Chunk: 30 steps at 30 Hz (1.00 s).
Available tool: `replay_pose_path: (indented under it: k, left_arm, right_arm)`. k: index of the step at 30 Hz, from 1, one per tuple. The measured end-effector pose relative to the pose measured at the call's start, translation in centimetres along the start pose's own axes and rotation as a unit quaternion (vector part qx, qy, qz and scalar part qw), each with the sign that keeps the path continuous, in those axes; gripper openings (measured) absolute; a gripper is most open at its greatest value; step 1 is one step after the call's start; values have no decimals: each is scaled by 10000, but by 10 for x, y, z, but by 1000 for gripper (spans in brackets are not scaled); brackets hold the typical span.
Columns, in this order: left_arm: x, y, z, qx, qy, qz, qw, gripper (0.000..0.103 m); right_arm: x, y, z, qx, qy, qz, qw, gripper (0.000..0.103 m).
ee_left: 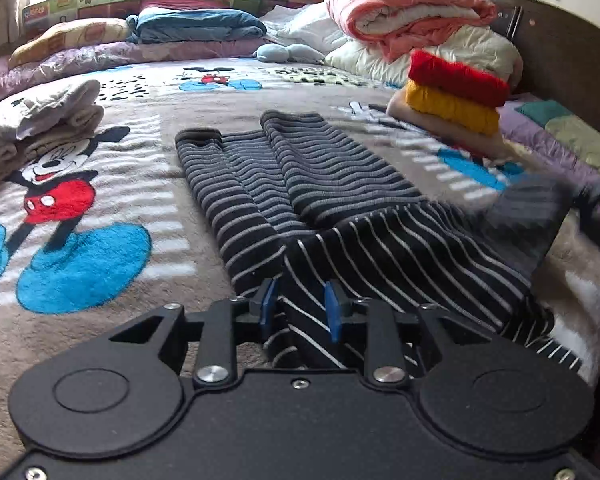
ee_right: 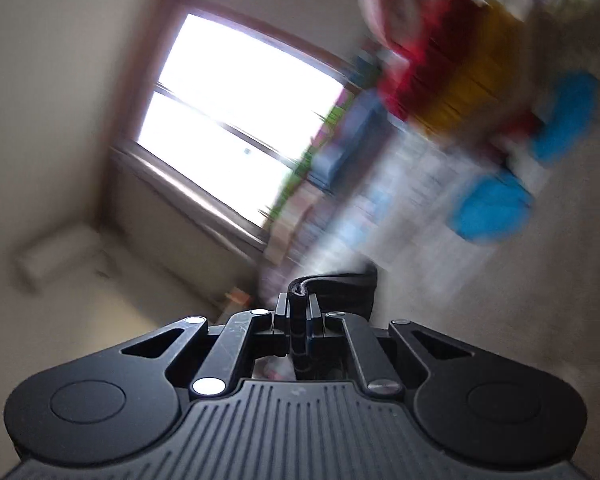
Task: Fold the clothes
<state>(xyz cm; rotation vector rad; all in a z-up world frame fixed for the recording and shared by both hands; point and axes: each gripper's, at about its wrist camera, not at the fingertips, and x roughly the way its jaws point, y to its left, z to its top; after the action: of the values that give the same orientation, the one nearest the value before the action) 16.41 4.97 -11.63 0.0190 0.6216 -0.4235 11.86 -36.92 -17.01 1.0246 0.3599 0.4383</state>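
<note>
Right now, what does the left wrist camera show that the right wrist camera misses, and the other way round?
Only the left view shows the striped garment laid out on the cartoon blanket, a beige folded pile and the left tool, its blue pads apart with striped cloth between them. Only the right view shows the window and the right tool shut on a dark fabric edge. Both show the red and yellow folded stack, blurred in the right view.

Pretty clearly someone's bedroom at home: a bed [ee_left: 204, 92] with a cartoon-mouse blanket [ee_left: 80, 208], pillows [ee_left: 452, 52], a wooden headboard [ee_left: 568, 52] and a window [ee_right: 236, 116].
</note>
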Motion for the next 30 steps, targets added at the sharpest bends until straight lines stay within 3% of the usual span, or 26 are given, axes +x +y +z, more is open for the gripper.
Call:
replay_pose_path:
  k: [2,6,9,11,13,15,19,22,24,27,30]
  left_arm:
    - [-2,9,8,-92,-293,83,9995,24]
    - [17,31,27,-343,-563,253,9975,24]
    - [41,30,30,-129,-310,164,9993,24]
    - [62,21,26,280,163,161,9993,24]
    - [62,14,27,544,177,251,9980,24]
    - [51,13,37,623,-70,222,9978,24]
    - [60,28,49,406,-263,301,9984,24]
    - [93,28,43,593,313,125,9977,24]
    - [86,30,49,490,240,73,9985,25]
    - [54,47,56,-8,-298,-158,9994,25]
    - [22,56,49,-231,-533,49,9983,25]
  right_arm:
    - [2,-13,-4,176,53,-295,9994,9]
    - [-1,-9,0,45,-35,-289,9996,9]
    - [-7,-13,1,30,-97,-432,9990,9]
    - [-9,-13,0,47,-175,-523,9985,9]
    - [-6,-15,-2,91,-173,-620,9979,9]
    - [0,-20,-7,115,-146,-721,9972,9]
    - [2,-20,-13,100,-80,-791,9968,9]
    - [0,-19,-15,69,-73,-892,9960,11]
    - [-2,-18,-14,42,-138,-975,9951,12]
    - [-6,-18,-12,60,-309,-1078,9937,15]
    - [-12,-20,-9,195,-517,-1106,9923,34]
